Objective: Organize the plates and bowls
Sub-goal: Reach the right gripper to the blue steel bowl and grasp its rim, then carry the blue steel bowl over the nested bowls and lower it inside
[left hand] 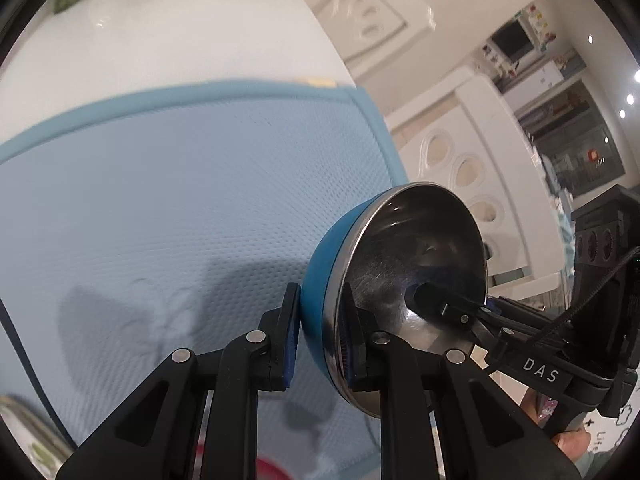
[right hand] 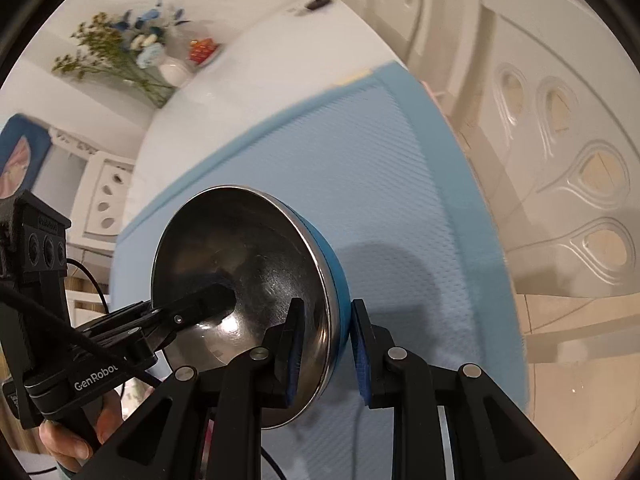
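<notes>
A bowl [left hand: 408, 264], blue outside and shiny steel inside, hangs tilted on its side above a light blue mat [left hand: 180, 200]. My left gripper [left hand: 320, 320] is shut on the bowl's rim, one pad on the blue wall and one on the steel inside. In the right wrist view my right gripper [right hand: 328, 344] is shut on the opposite rim of the same bowl [right hand: 240, 264]. Each view shows the other gripper's finger reaching into the bowl: the right gripper [left hand: 440, 304] and the left gripper [right hand: 200, 304].
The mat [right hand: 380, 160] covers a white table [left hand: 180, 32]. At the table's far end stand a vase of flowers [right hand: 172, 72] and a small red item [right hand: 202, 50]. White chairs [right hand: 580, 180] stand beside the table. Something red [left hand: 272, 468] lies below the left gripper.
</notes>
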